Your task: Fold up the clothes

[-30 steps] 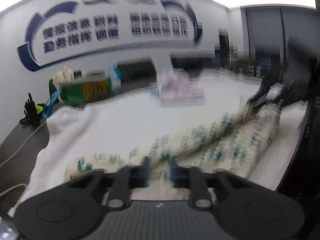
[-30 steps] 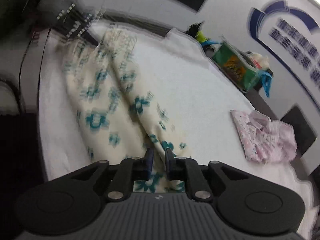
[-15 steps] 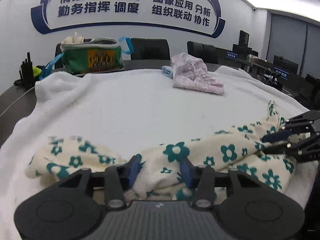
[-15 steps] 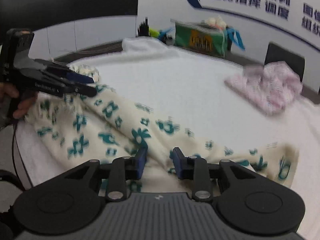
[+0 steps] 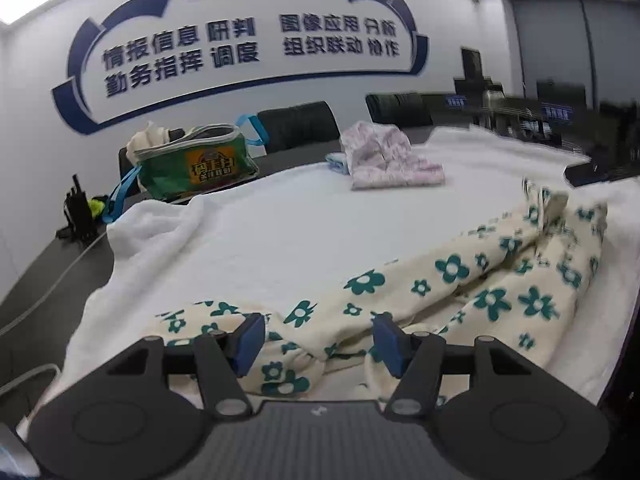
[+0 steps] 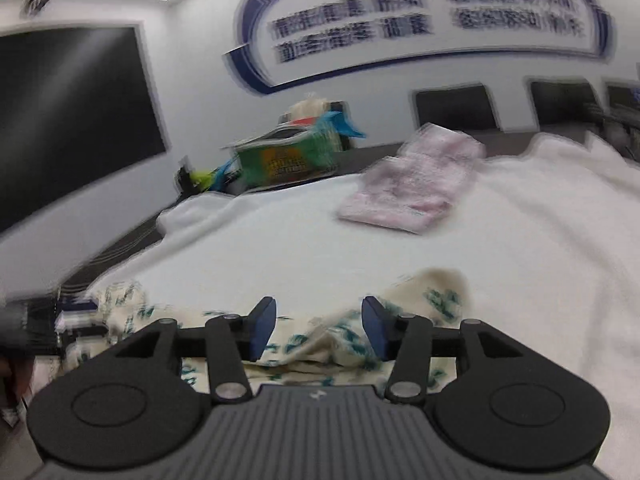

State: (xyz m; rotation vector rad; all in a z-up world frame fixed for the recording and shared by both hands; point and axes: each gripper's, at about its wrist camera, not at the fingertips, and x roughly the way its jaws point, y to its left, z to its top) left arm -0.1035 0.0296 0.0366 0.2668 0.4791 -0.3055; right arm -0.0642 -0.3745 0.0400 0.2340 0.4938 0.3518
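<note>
Releasing: both grippers are letting go of the floral garment (image 5: 452, 280), cream with teal flowers, which lies long and doubled along the near edge of the white towel-covered table (image 5: 288, 232). Left gripper (image 5: 318, 338): jaws opening, blue pads standing clear of the cloth on either side, a hem end of the garment lying slack between them; half a second ago the same pads sat much closer together with the fabric bunched at them. Right gripper (image 6: 318, 330): jaws likewise opening, a rumpled fold of the garment (image 6: 332, 340) between the pads but not pinched; a second ago these jaws were nearly closed on it. The right view is smeared and has swung from a tilted to a level look at the wall. Judged meaning: the lengthwise fold is laid down and handed to the table, and the next grasp would likely be at an end, for a crosswise fold. Other items, left view: pink folded garment (image 5: 390, 158) at 1 o'clock, far across the table; green bag (image 5: 196, 162) at 11 o'clock at the table's back edge; black radios (image 5: 76, 216) at 9 o'clock. At 9 o'clock in the right view a blurred dark shape, probably the other gripper, cannot be read.
</note>
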